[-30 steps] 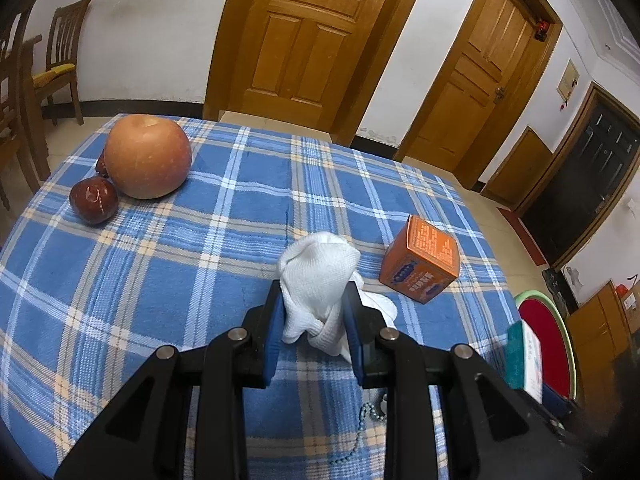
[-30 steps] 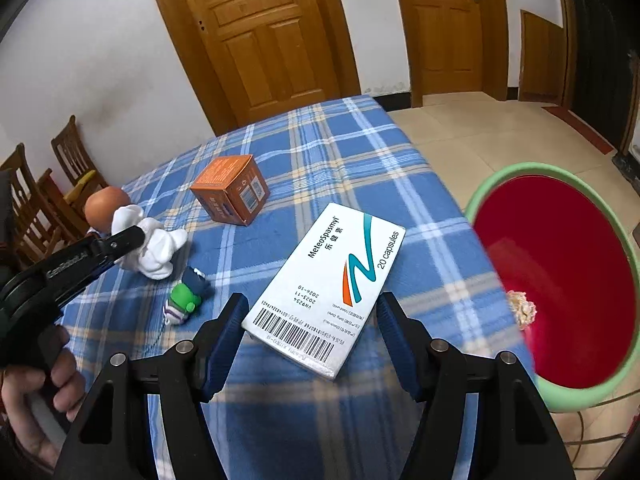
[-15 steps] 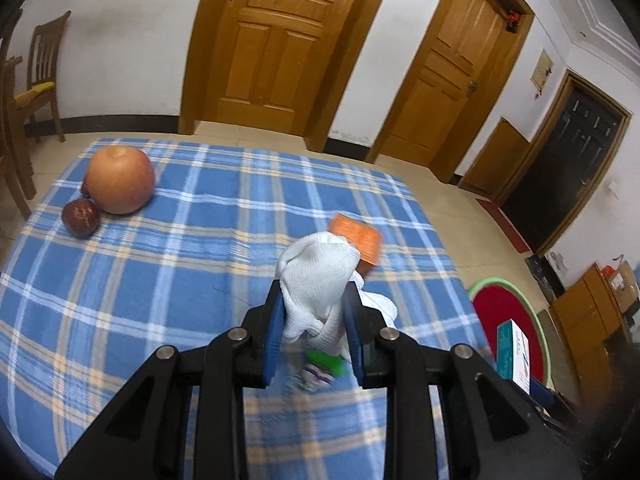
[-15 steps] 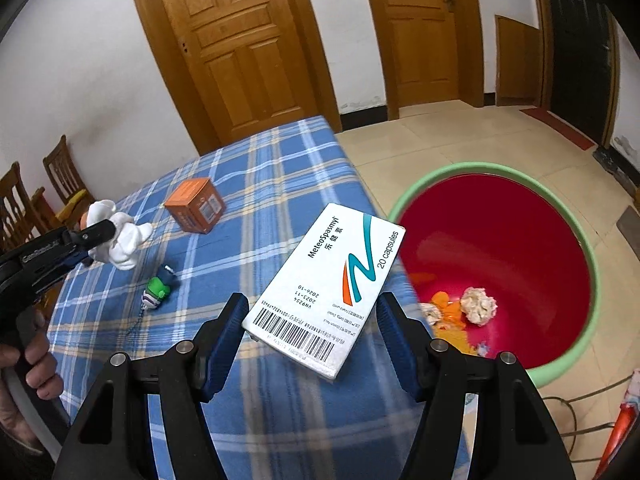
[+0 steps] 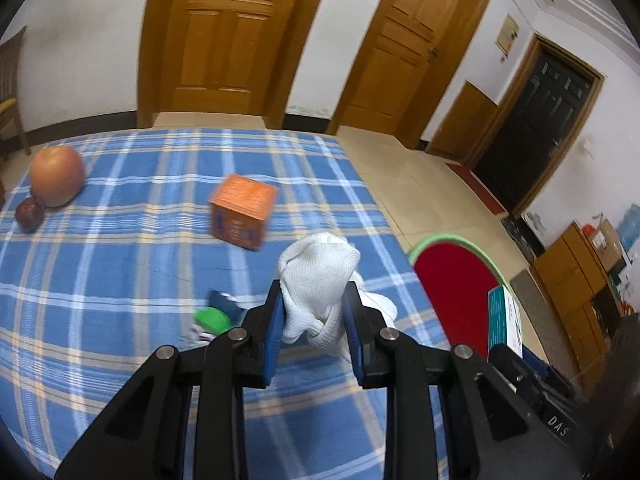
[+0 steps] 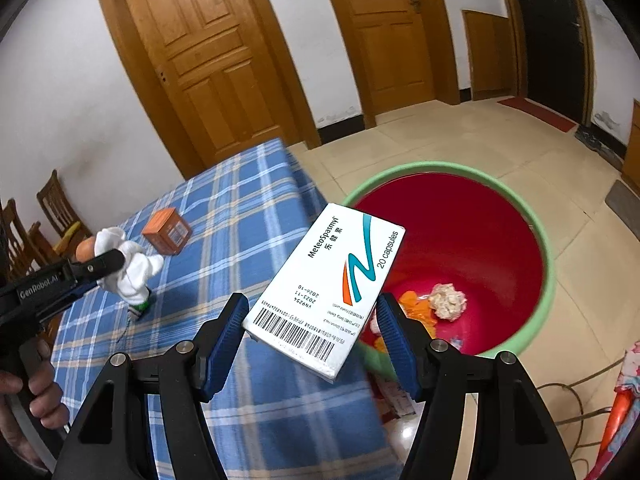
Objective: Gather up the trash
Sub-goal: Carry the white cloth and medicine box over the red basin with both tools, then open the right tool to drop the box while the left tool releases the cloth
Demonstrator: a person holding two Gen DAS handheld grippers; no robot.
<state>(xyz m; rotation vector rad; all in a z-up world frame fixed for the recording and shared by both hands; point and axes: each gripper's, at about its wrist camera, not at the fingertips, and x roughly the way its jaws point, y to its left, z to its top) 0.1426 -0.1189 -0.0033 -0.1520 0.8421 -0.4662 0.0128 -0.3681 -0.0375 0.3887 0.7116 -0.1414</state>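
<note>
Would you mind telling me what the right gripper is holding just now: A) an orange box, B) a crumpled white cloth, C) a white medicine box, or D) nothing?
C: the right gripper clamps the white medicine box between its pads, near the red basin.

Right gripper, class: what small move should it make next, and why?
Probably carry the medicine box a little further out over the red basin, then open. The right gripper grips the box, which already overlaps the basin's green rim, but its barcode end hangs over the tablecloth.
</note>
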